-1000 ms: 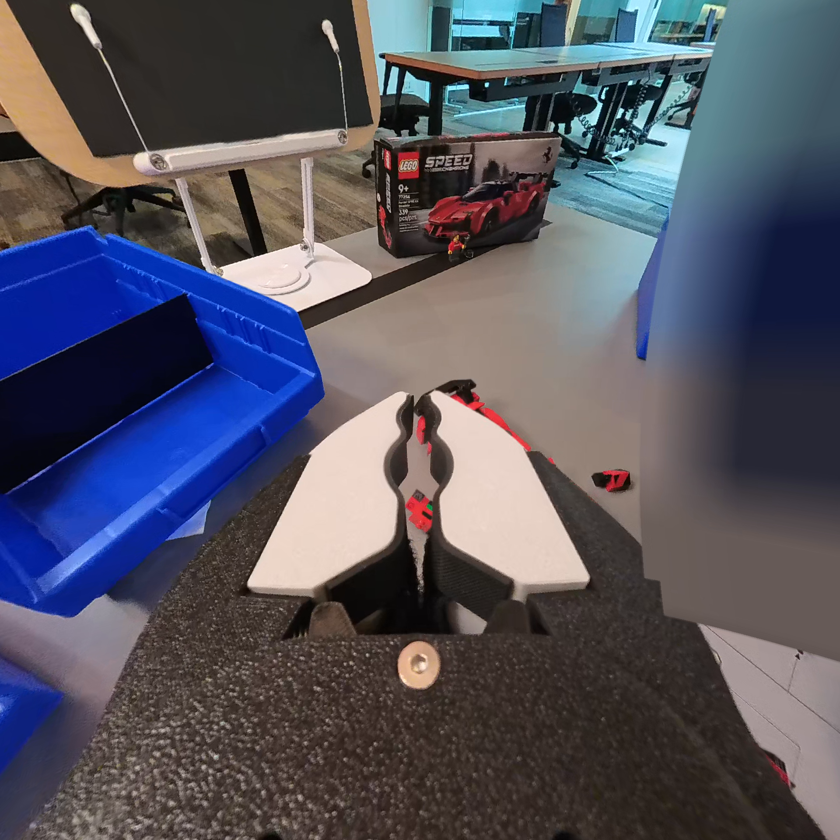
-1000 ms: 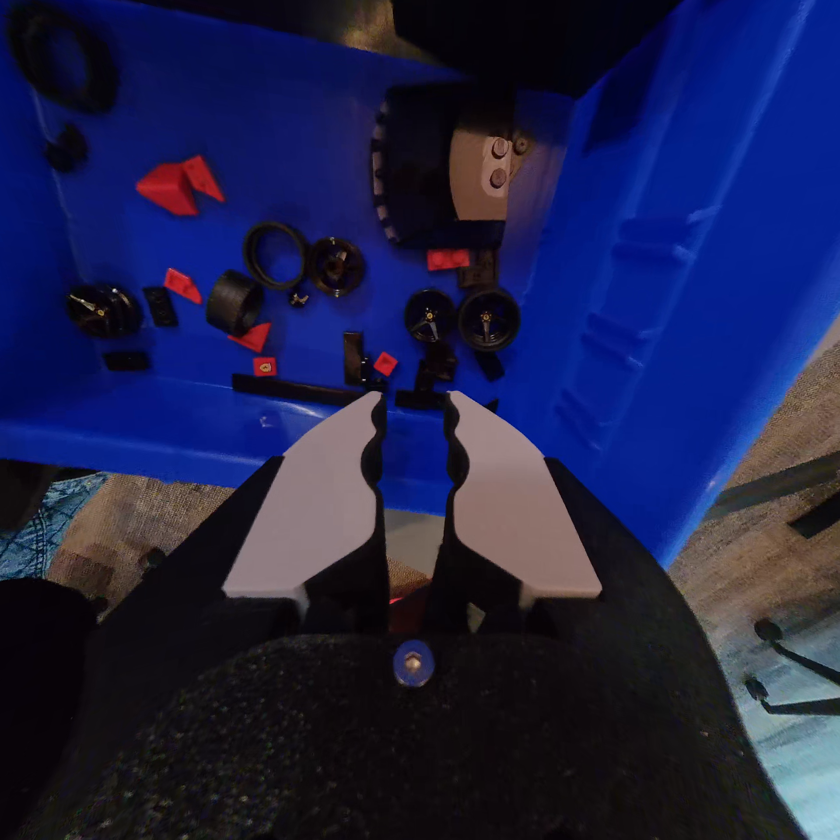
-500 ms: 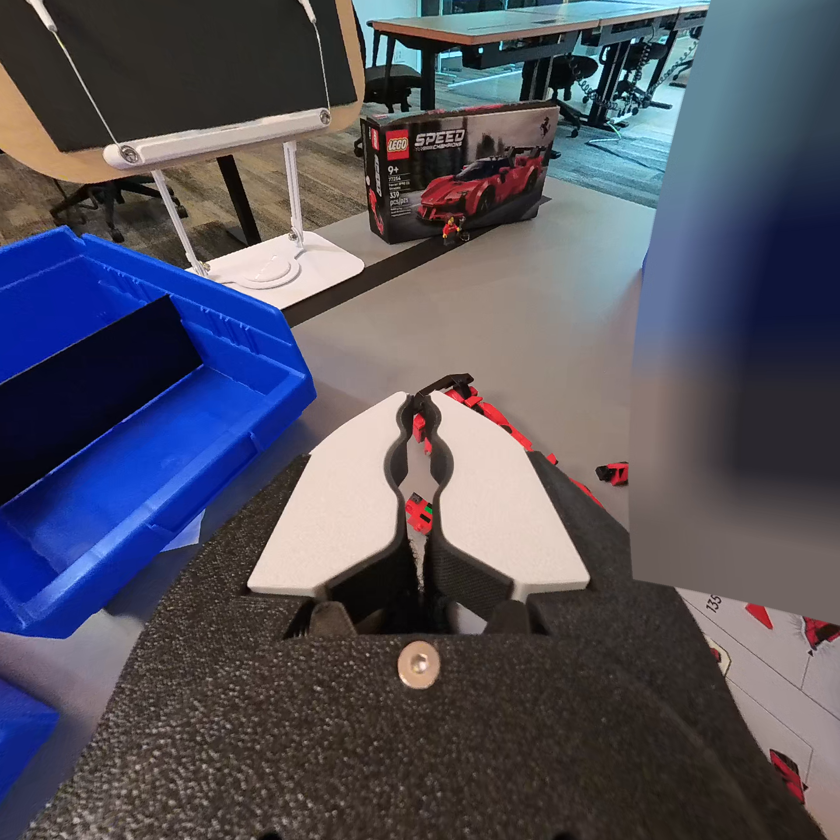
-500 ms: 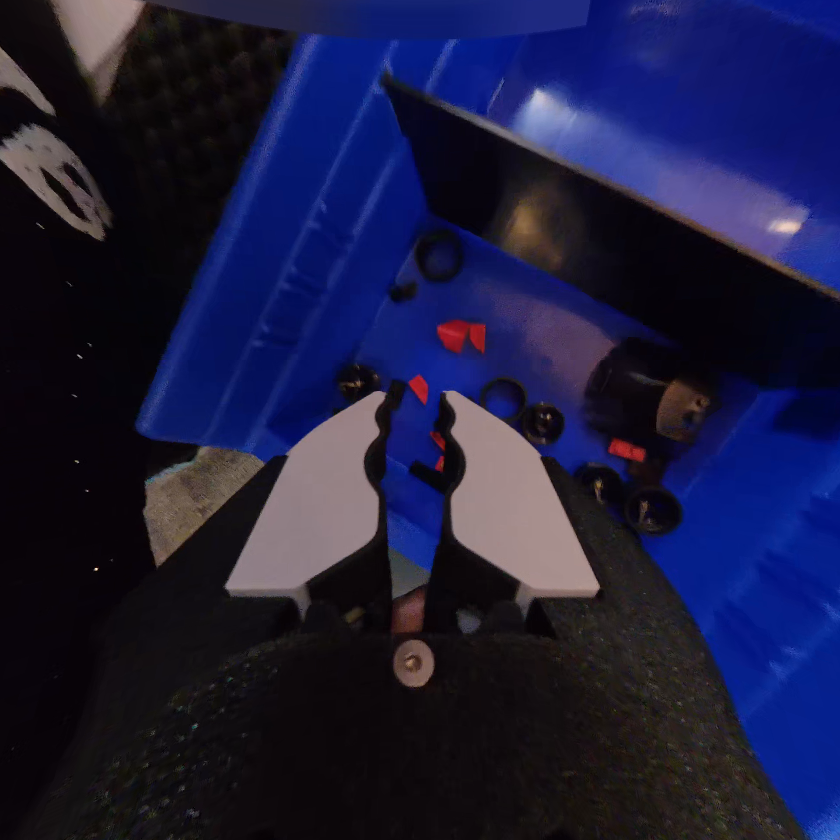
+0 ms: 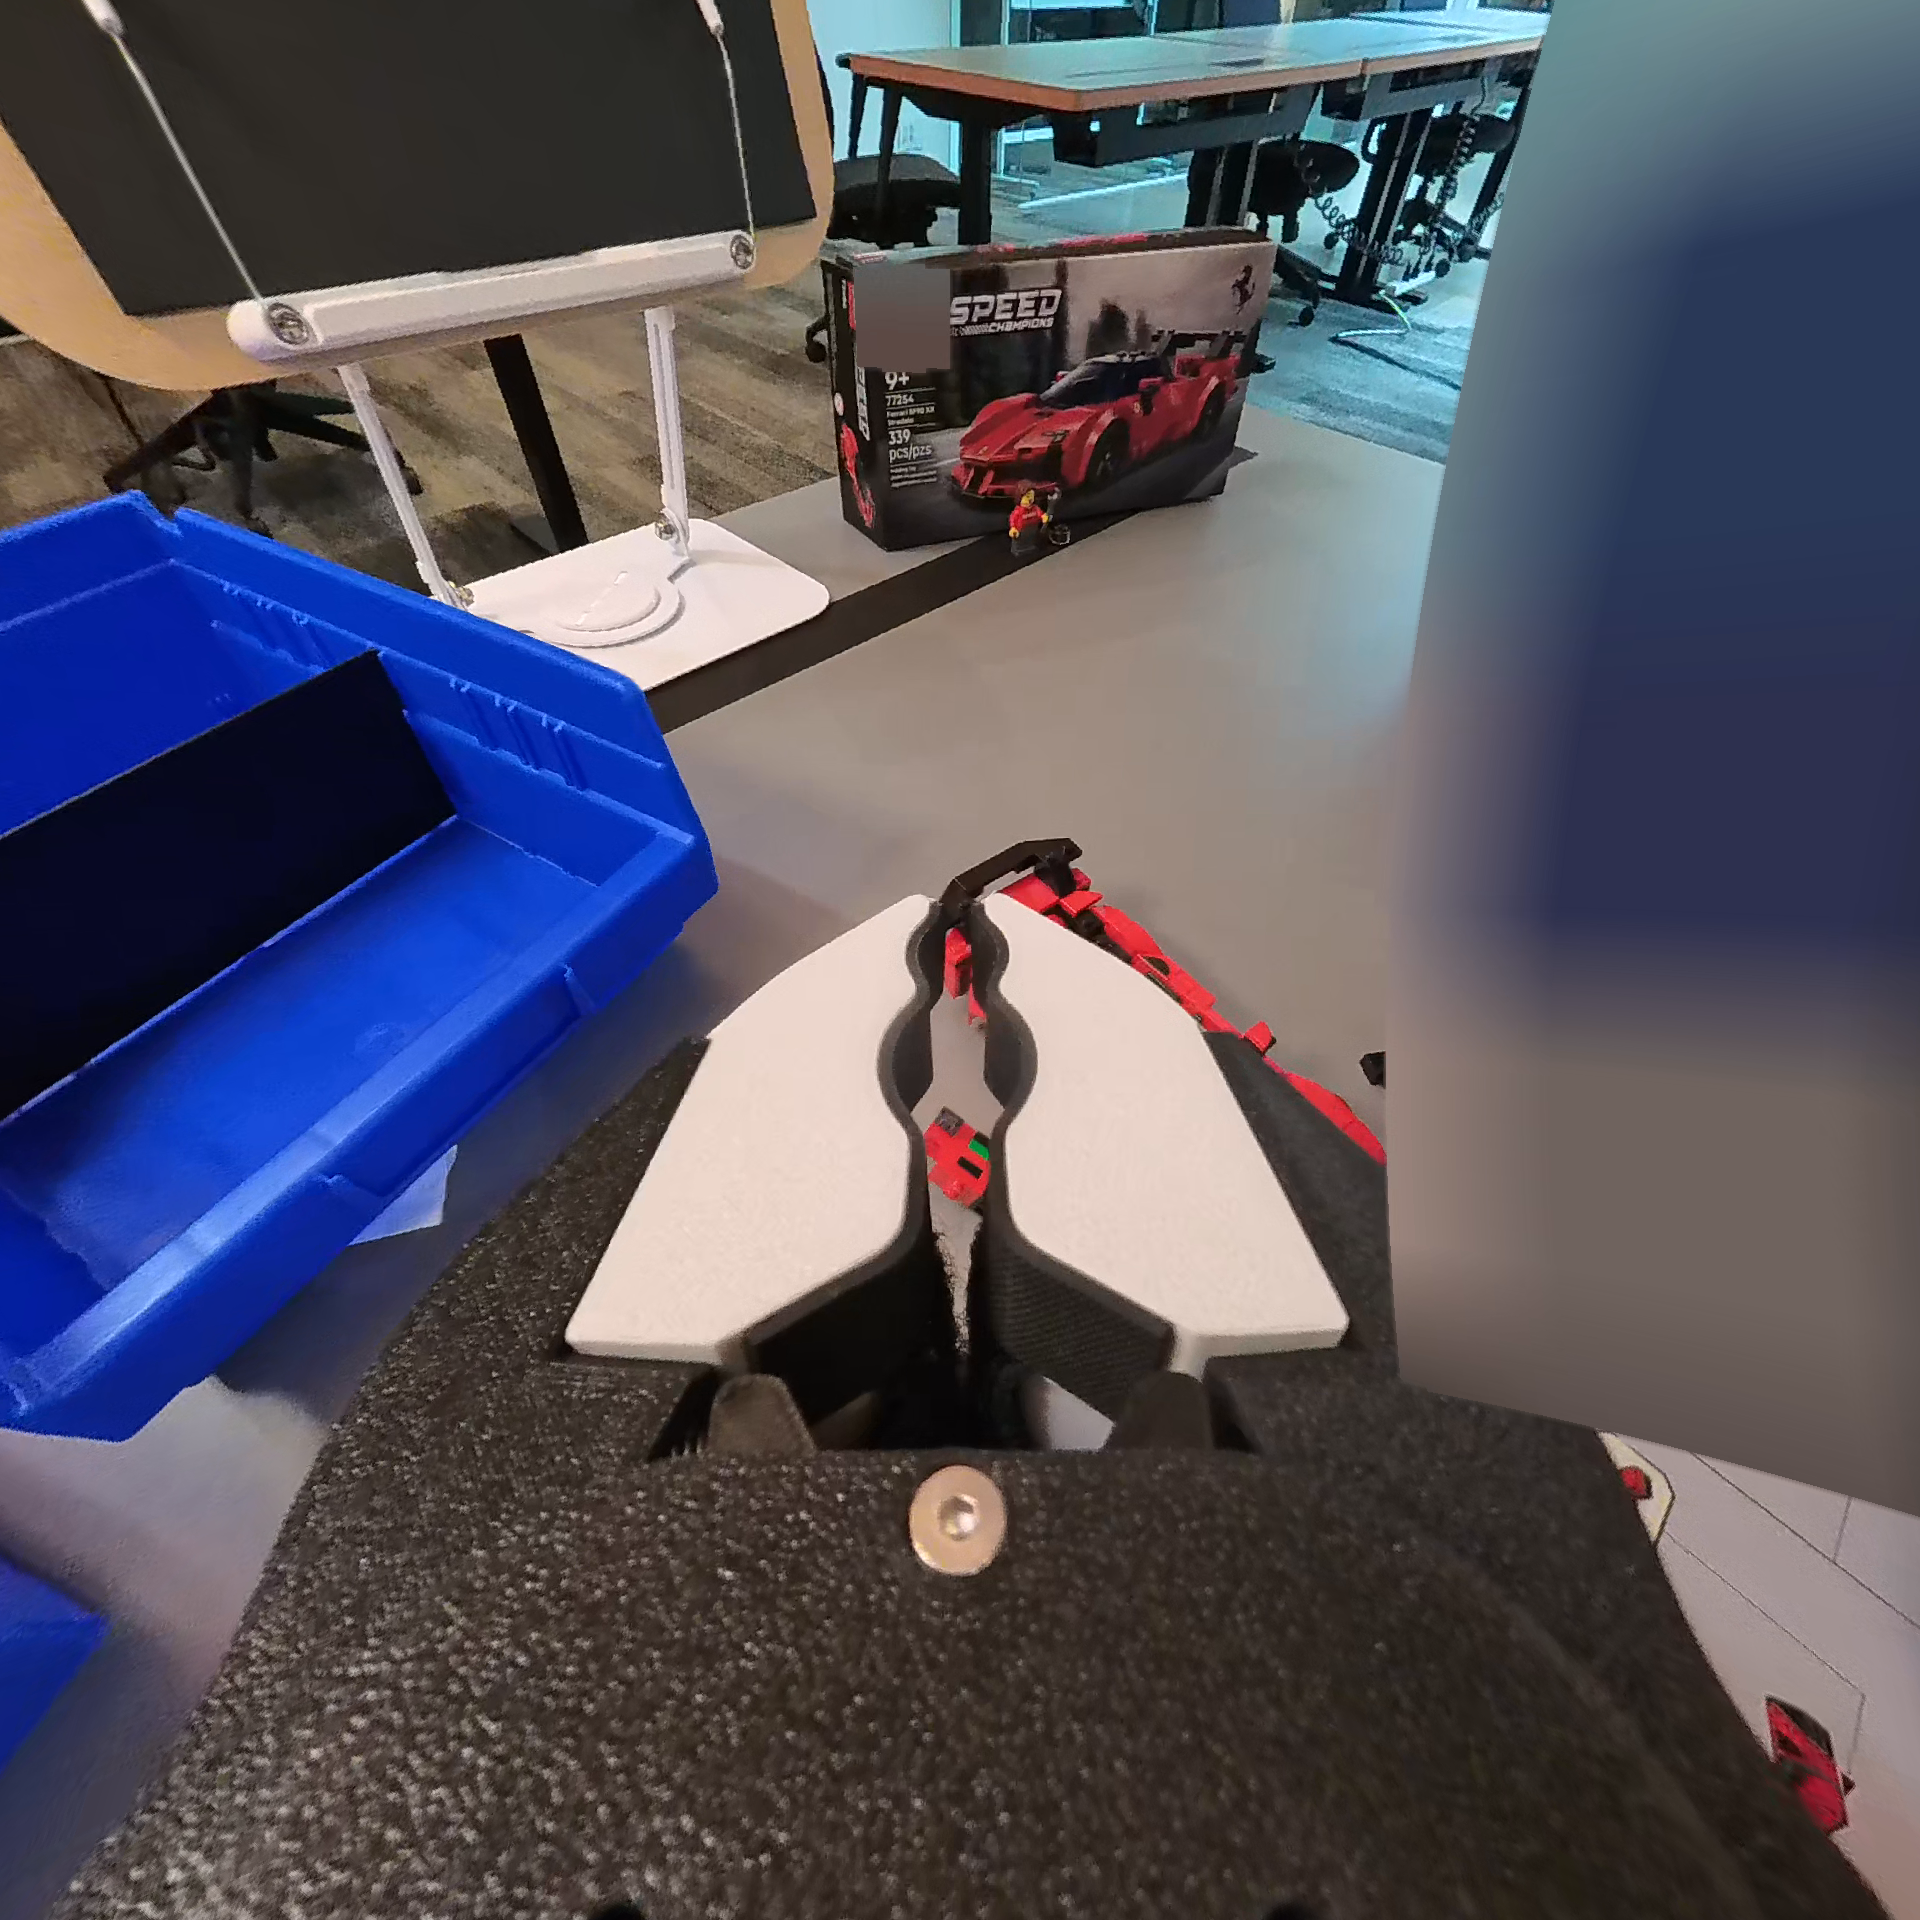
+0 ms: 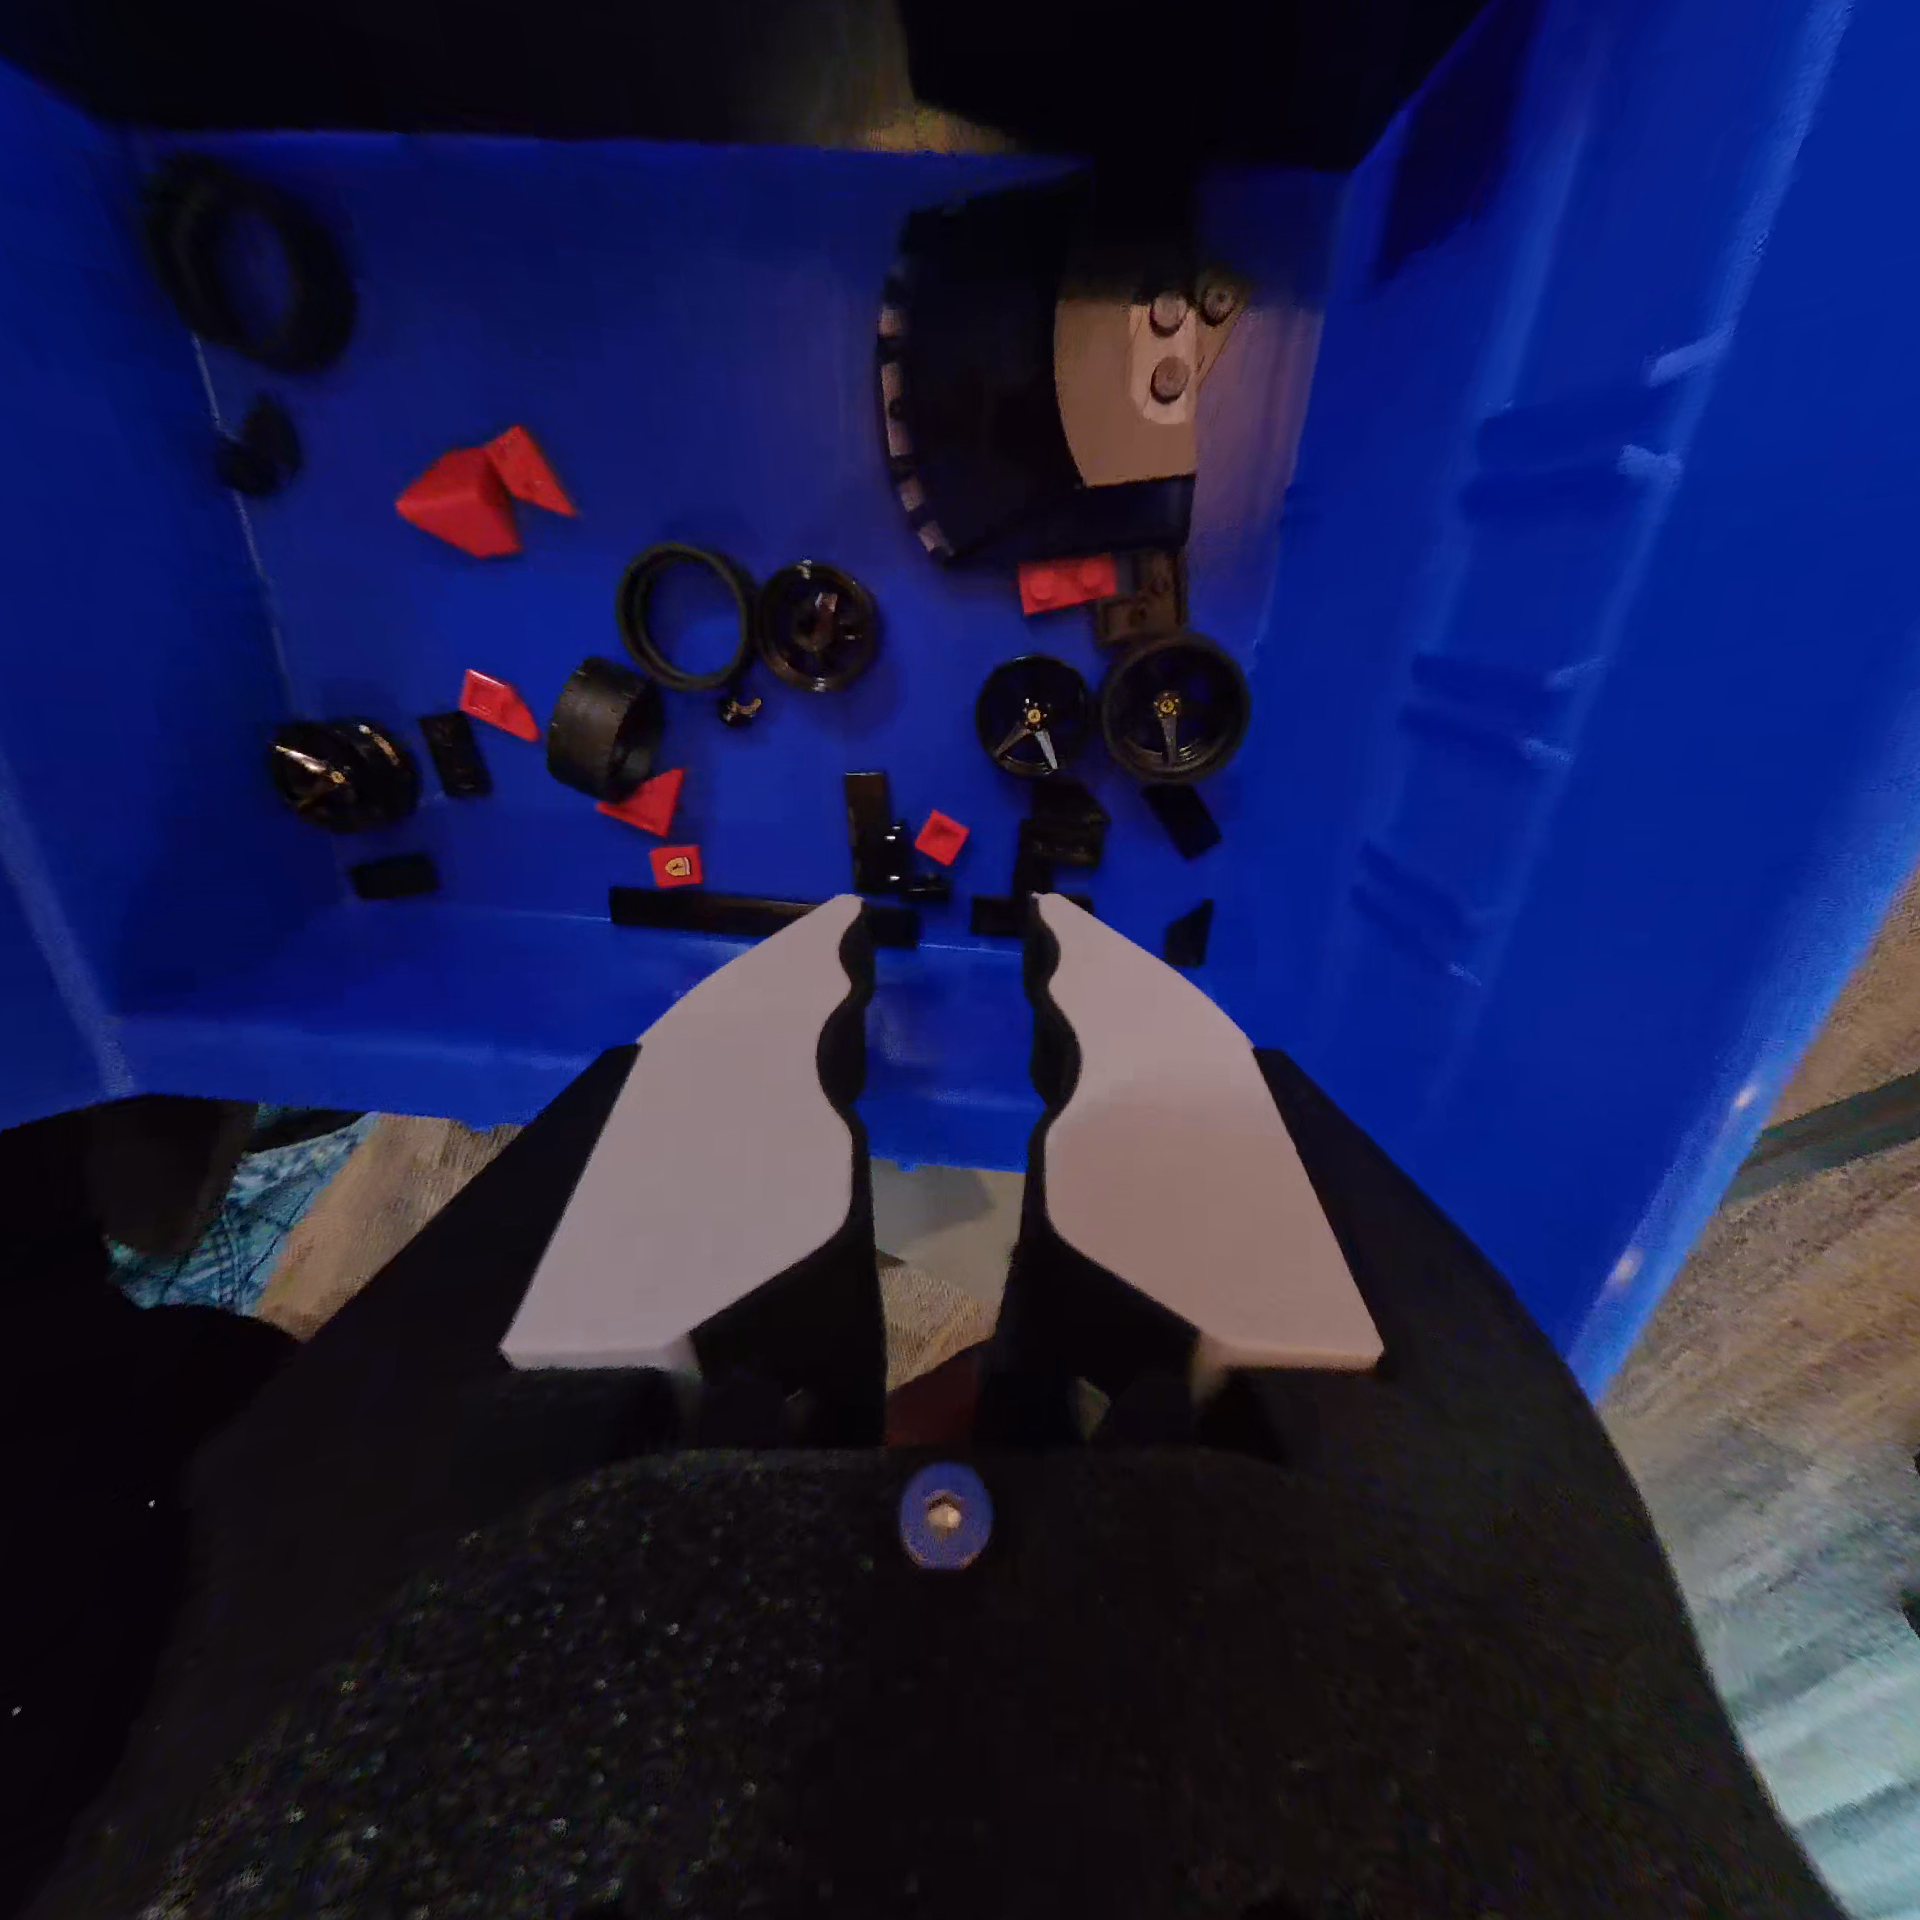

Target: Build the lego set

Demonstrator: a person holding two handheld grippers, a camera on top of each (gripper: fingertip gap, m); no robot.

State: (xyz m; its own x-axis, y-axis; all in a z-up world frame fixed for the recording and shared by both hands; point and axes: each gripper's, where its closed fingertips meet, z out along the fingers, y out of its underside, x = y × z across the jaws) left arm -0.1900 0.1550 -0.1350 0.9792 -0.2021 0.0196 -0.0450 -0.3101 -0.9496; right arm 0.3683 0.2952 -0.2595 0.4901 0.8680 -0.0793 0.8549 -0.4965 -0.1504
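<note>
In the left wrist view, my left tongs (image 5: 961, 906) are pinched nearly closed on the partly built red car (image 5: 1122, 951), its black end piece sticking out just past the tips. The car lies on the grey tabletop (image 5: 1039, 707), running away to the right behind the tongs. A small red piece with a green patch (image 5: 958, 1166) lies on the tabletop below the gap between the fingers. A blue bin (image 5: 343, 997) with a black divider sits at the left edge of the tabletop, its near compartment bare. At the far edge the set's box (image 5: 1049, 384) stands upright, and a white stand (image 5: 644, 603) holding a dark board stands to its left. Printed instruction sheets (image 5: 1766, 1621) lie at the near right corner. In the right wrist view, my right tongs (image 6: 945, 914) hang over the near wall of another blue bin (image 6: 1558, 623), held a narrow way apart and gripping nothing. On the bin floor lie loose black wheels (image 6: 1174, 707), tyres (image 6: 686, 629), red slopes (image 6: 462, 499) and thin black plates (image 6: 707, 909), with a large black curved piece (image 6: 966, 405) at the far side.
</note>
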